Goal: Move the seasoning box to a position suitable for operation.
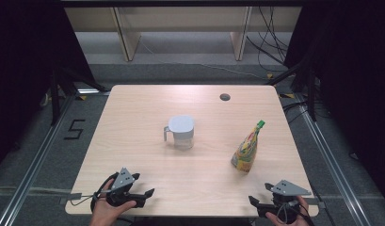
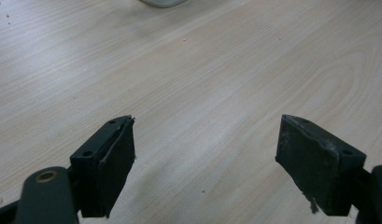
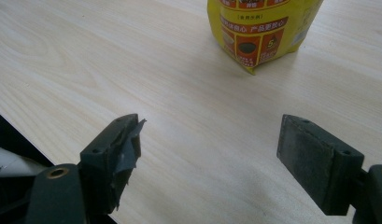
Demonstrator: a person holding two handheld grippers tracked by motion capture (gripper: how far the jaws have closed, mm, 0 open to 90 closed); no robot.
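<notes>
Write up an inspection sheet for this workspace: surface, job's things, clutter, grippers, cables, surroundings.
Surface: light wood table, bare apart from two things; round hole near the far edge.
Job's things: clear jug with white lid, upright at the middle, handle to the left; yellow pouch with green cap, standing to its right, leaning.
Clutter: nothing seen.
Grippers: left gripper at the near left edge, jaws apart, nothing between; right gripper at the near right corner, jaws apart, nothing between. Torn lining on one right pad.
Cables: black cables on the floor, far right.
Surroundings: wooden shelf legs behind; floor mark "5" at left.
</notes>
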